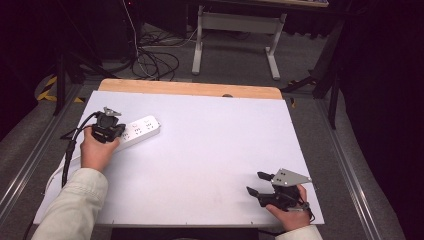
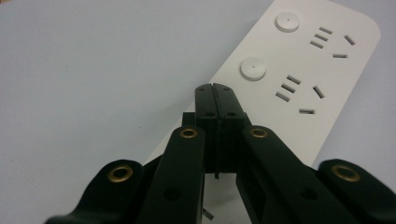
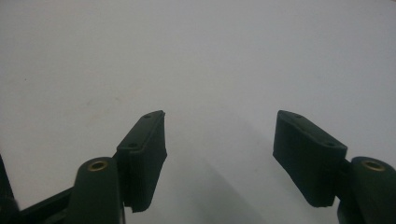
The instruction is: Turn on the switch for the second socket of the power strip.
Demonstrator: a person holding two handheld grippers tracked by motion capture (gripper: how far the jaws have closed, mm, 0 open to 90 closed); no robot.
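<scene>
Your left claw (image 2: 215, 88), jaws together, sits over the strip (image 2: 299, 70), whose long axis runs ahead and rightward. Your right claw (image 3: 219, 140) gapes over white table (image 1: 210, 150); dark room.

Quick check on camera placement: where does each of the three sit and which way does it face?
High view: above the person's side, looking forward and down at the table; shows both forearms, left gripper, right gripper.
Left gripper view: rides the left gripper, looking along its shut fingers at the power strip.
Right gripper view: rides the right gripper, looking along its open fingers at bare table.
Shared: the power strip, in the high and left gripper views.
</scene>
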